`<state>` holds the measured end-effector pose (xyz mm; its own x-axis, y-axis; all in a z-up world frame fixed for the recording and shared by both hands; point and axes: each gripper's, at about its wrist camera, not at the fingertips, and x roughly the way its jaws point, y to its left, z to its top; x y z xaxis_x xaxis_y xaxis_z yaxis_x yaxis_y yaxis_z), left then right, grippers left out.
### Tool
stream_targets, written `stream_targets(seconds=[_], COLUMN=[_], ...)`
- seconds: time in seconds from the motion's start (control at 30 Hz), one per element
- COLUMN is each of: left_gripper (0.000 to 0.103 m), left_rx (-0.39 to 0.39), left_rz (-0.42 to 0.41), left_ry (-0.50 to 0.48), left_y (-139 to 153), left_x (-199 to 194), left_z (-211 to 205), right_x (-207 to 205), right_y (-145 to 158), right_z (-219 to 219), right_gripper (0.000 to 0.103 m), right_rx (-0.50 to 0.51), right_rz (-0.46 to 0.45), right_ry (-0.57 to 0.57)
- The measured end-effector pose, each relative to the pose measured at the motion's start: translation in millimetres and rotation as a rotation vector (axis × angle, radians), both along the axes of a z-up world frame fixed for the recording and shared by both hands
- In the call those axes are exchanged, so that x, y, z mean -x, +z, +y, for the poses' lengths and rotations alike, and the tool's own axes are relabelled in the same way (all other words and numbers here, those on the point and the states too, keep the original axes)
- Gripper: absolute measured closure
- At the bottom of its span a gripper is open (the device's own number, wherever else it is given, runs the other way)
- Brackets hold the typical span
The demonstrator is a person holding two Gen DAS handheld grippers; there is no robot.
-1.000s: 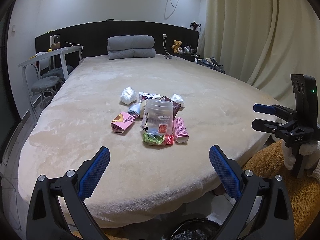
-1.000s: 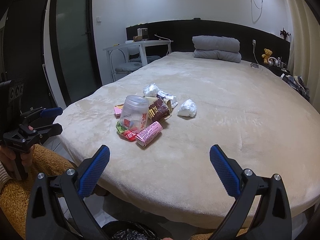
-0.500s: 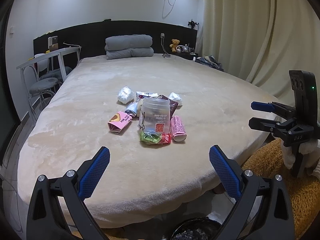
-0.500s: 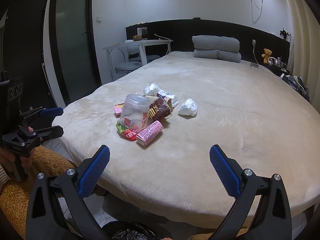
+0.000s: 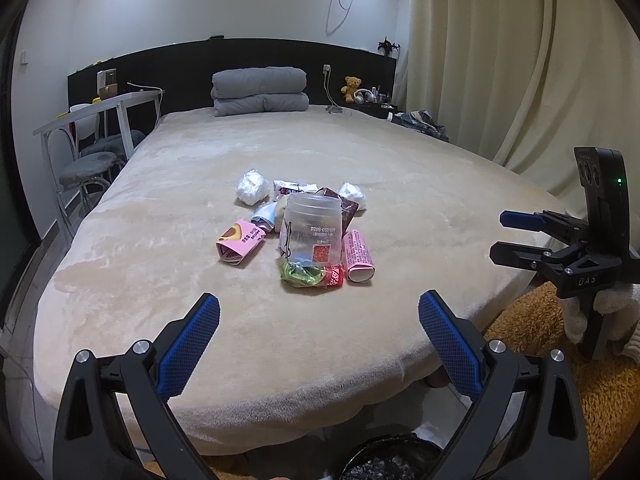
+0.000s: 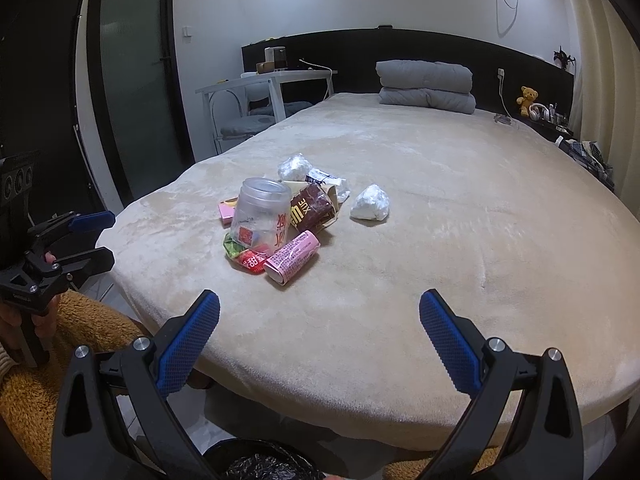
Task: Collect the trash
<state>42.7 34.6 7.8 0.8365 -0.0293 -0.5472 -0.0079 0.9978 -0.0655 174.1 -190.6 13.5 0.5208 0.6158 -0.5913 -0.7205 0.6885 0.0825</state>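
Two grippers, left [image 5: 319, 344] and right [image 6: 319, 342], hover spread wide and empty at the bed's [image 5: 400, 184] near edge. Trash sits heaped mid-bed: jar [image 5: 314, 230], pink tube [image 5: 359, 255], tissue wads [image 5: 252, 186]. Bin [image 6: 266, 466] stands below.

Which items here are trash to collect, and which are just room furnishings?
Job: clear plastic jar, pink wrappers, green-red wrapper, brown packet, crumpled tissues, bin.

Lying about: folded grey blanket, teddy bear, chair.
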Motion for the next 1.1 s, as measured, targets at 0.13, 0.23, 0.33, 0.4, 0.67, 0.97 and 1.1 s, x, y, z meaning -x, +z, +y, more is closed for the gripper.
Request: stream_targets(seconds=[0.13,0.23,0.33,0.4,0.67,0.97,1.1], left_gripper=[0.006,0.006,0.006,0.006,0.006,0.006,0.006], left_rx=[0.021,0.036,0.048,0.056,0.071,0.063,0.077], left_rz=[0.028,0.058,0.083,0.092,0.079,0.12,0.124], left_ry=[0.009,0.012,0.017,0.027,0.044,0.053,0.046], left_y=[-4.3,-8.4,-11.9,-12.8,-10.9,-11.9,-8.9], left_x=[-5.1,-9.9,-14.4,-17.5,-19.6,-37.7,-54.7], left_z=[3.0,4.8,6.9,9.0,9.7,13.9,17.2], right_x=[-4.6,-11.3,-13.1,-14.0,-17.0,-28.3,-45.0], right_y=[0.6,2.5,4.7,5.0,7.0,16.4,17.9], right_z=[-6.1,-19.3,-27.5,-30.5,-26.3,-11.5,-7.0], right_gripper=[0.004,0.004,0.004,0.004,0.004,0.004,0.004], right_rx=[-0.014,-0.065,-0.091,-0.1,-0.102,-0.097,-0.105], right_rz=[0.018,0.056,0.075,0.083,0.101,0.093,0.125], right_ry=[-0.016,-0.052,-0.066,-0.069,-0.038,0.025,0.041])
